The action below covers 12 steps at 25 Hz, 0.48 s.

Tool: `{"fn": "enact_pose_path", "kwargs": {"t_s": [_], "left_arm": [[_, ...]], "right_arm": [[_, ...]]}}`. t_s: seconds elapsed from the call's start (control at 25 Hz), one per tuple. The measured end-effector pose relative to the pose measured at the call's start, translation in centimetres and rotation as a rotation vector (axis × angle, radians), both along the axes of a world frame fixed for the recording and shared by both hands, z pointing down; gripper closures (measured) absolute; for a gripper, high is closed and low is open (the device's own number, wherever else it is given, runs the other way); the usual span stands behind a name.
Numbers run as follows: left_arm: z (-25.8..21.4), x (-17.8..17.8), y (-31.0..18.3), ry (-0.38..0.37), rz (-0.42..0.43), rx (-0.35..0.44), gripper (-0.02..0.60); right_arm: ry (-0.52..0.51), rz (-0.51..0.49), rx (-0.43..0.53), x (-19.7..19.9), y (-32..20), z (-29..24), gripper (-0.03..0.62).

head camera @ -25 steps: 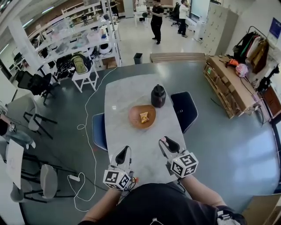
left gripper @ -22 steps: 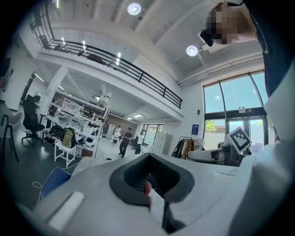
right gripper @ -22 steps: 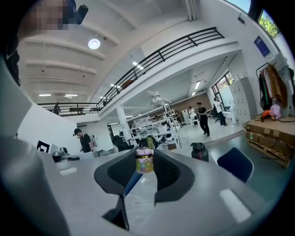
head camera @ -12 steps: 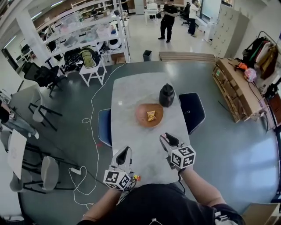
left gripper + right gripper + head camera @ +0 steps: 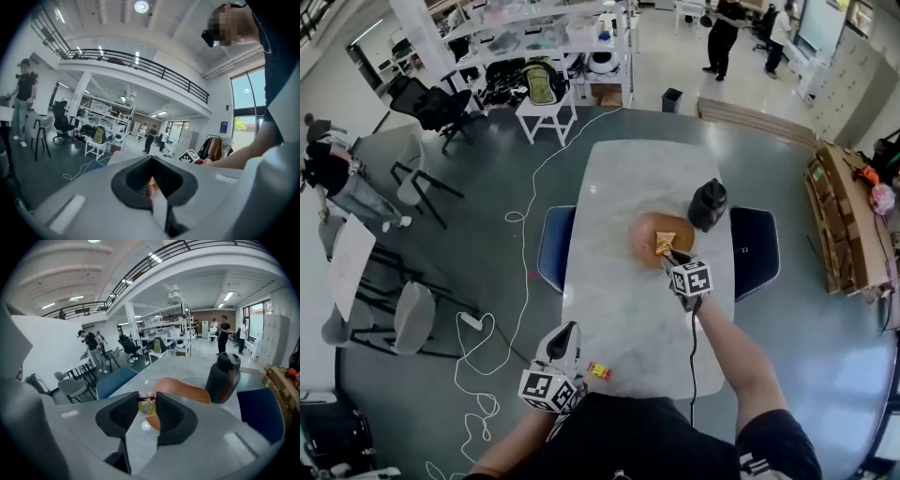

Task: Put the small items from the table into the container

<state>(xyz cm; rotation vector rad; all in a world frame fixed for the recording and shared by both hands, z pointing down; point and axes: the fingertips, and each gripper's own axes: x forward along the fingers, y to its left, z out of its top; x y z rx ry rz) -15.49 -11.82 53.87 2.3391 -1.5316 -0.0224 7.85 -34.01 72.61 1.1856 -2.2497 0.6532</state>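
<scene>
The right gripper [image 5: 670, 255] pinches a small foil-wrapped multicoloured sweet [image 5: 146, 407] between its part-spread jaws, at the near rim of the round brown wooden bowl [image 5: 644, 234]. A crinkled golden packet [image 5: 665, 243] lies in that bowl, and a squat dark lidded jug [image 5: 708, 204] stands just beyond it. Well short of the bowl, the left gripper [image 5: 570, 328] has its jaws pressed together. It is just beside a small red-and-yellow sweet [image 5: 598, 371] on the pale marble table [image 5: 619, 178].

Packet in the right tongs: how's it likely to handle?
Probably light: the packet is tiny between the right tongs pinching it. Its printed wrapper looks glossy, so it may slip or crumple under a hard squeeze. It looks boxy, not round, so it likely won't roll once in the bowl.
</scene>
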Motion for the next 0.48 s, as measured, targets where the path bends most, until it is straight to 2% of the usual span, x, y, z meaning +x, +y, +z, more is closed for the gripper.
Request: {"fn": "enact_pose_path", "kwargs": {"t_s": [0.16, 0.28, 0.48], "left_arm": [[1.8, -2.1, 1.1, -0.025, -0.105, -0.043, 0.577], [1.8, -3.5, 3.5, -0.072, -0.212, -0.067, 0.577], [2.6, -6.5, 6.3, -0.096, -0.323, -0.125, 0.577]], "right_arm": [[0.05, 0.046, -0.149, 0.4, -5.2, 8.1, 0.449], [0.159, 0.001, -0.227, 0.5, -7.1, 13.0, 0.448], [0.233, -0.008, -0.317, 0.2, -9.7, 16.7, 0.447]]}}
